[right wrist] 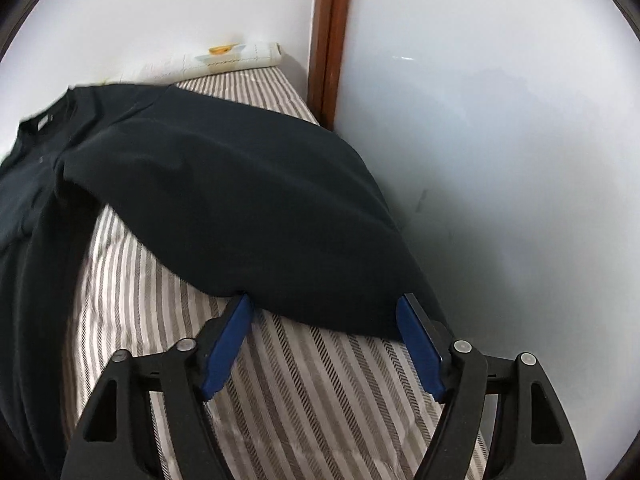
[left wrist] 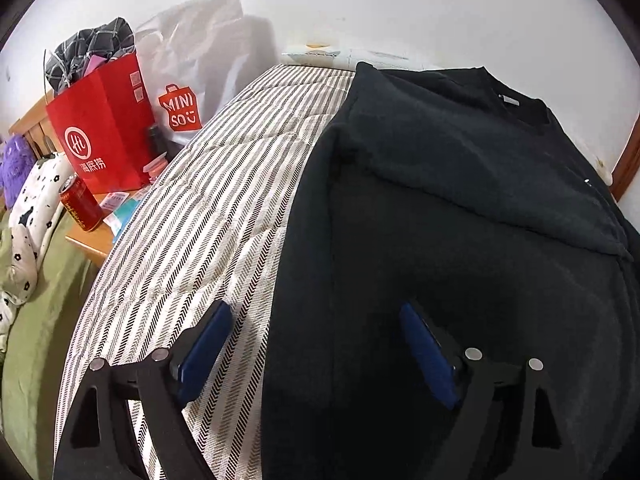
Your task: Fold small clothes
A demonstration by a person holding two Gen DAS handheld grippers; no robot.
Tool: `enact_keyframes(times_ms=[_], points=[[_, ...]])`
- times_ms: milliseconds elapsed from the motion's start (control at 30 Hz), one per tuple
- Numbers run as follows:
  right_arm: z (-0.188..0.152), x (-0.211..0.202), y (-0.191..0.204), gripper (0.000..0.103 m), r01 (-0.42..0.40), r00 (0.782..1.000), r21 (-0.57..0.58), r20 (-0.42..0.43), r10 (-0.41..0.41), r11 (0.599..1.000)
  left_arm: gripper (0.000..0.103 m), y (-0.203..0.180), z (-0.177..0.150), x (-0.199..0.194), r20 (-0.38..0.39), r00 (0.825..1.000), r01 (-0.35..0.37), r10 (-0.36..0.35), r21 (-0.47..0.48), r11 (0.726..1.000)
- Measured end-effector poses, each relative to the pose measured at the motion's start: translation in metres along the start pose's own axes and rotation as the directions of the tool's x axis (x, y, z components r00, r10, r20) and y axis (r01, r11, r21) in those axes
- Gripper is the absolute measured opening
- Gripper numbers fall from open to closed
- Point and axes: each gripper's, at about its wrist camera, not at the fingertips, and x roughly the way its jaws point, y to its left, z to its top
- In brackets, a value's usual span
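Blue-padded fingers of the left gripper [left wrist: 316, 320] stand spread wide just over the bed, one pad above the grey-and-white striped mattress cover [left wrist: 208, 216], the other above the black knitted sweater [left wrist: 460, 208]; nothing is pinched between them. That sweater lies flat ahead of the gripper, its left edge running between the two fingers, its collar at the far end by the white wall [left wrist: 400, 8].

Only the left wrist view shows the clutter off to the gripper's left: a low wooden bedside surface [left wrist: 90, 240] carrying a red drinks can [left wrist: 80, 202] and a red paper shopping bag [left wrist: 106, 136] stuffed with dark checked cloth [left wrist: 92, 50]. Behind it leans a white plastic Miniso bag [left wrist: 192, 68], contents not visible.

Only the right wrist view shows the dark wooden door frame [right wrist: 330, 40] and a folded white towel [right wrist: 236, 58] at the far end of the bed. The right gripper [right wrist: 324, 308] is spread too, its tips at the near hem of the sweater's folded-over sleeve side [right wrist: 248, 200], which lies just ahead and between them. Whether the pads touch the cloth, I cannot tell.
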Motion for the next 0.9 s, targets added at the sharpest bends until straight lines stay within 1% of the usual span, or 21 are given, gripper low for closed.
enact_keyframes(times_ms=[33,67,100,133,200,267,333,433,567,667,700,767,833,900], points=[[0.002,0.002,0.0,0.044,0.009,1.0,-0.004,0.008,-0.009,1.0,0.089,0.0,0.0,0.001,-0.001,1.0,-0.002,0.002,0.0,1.0],[0.002,0.003,0.0,0.018,0.027,1.0,-0.012,0.015,-0.027,1.0,0.089,0.0,0.0,0.001,-0.002,1.0,-0.001,0.001,-0.002,1.0],[0.003,0.004,0.002,0.006,0.076,0.997,-0.024,0.016,-0.076,0.997,0.089,0.0,0.0,0.001,-0.002,1.0,0.002,-0.002,-0.003,1.0],[0.004,0.002,0.002,0.006,0.111,0.994,-0.035,0.015,-0.111,0.993,0.089,0.001,0.0,0.001,-0.001,1.0,0.005,-0.005,-0.004,1.0],[0.009,-0.007,0.003,0.005,0.122,0.992,-0.018,0.04,-0.121,0.992,0.09,0.001,0.0,0.001,-0.001,1.0,0.007,-0.007,-0.005,1.0],[0.019,-0.029,0.007,0.005,0.141,0.984,0.002,0.108,-0.14,0.99,0.09,0.001,0.0,0.001,-0.001,1.0,0.007,-0.007,-0.004,1.0],[0.028,-0.05,0.01,0.005,0.115,0.98,0.027,0.159,-0.117,0.993,0.09,0.001,-0.001,0.001,-0.001,1.0,0.01,-0.01,-0.004,1.0],[0.046,-0.073,0.023,0.005,0.094,0.974,0.047,0.201,-0.101,0.994,0.09,0.001,0.0,0.001,-0.001,1.0,0.01,-0.01,-0.004,1.0],[0.068,-0.1,0.051,0.005,0.013,0.96,0.028,0.278,-0.021,1.0,0.091,0.0,0.0,0.001,-0.001,1.0,0.011,-0.011,-0.005,1.0],[0.075,-0.121,0.084,0.005,-0.055,0.941,-0.009,0.333,0.055,0.998,0.092,0.0,0.0,0.002,-0.002,1.0,0.016,-0.016,-0.004,1.0],[0.079,-0.125,0.101,0.005,-0.092,0.933,-0.028,0.346,0.096,0.995,0.092,0.0,0.0,0.002,-0.002,1.0,0.017,-0.017,-0.003,1.0],[0.085,-0.126,0.125,0.005,-0.146,0.924,-0.058,0.348,0.157,0.988,0.092,0.0,-0.001,0.002,-0.002,1.0,0.017,-0.017,-0.003,1.0],[0.086,-0.131,0.157,0.005,-0.203,0.913,-0.104,0.341,0.226,0.974,0.092,-0.001,-0.001,0.002,-0.003,1.0,0.013,-0.013,-0.001,1.0],[0.085,-0.132,0.187,0.005,-0.241,0.901,-0.155,0.332,0.28,0.958,0.093,0.0,-0.001,0.002,-0.003,1.0,0.014,-0.014,-0.002,1.0]])
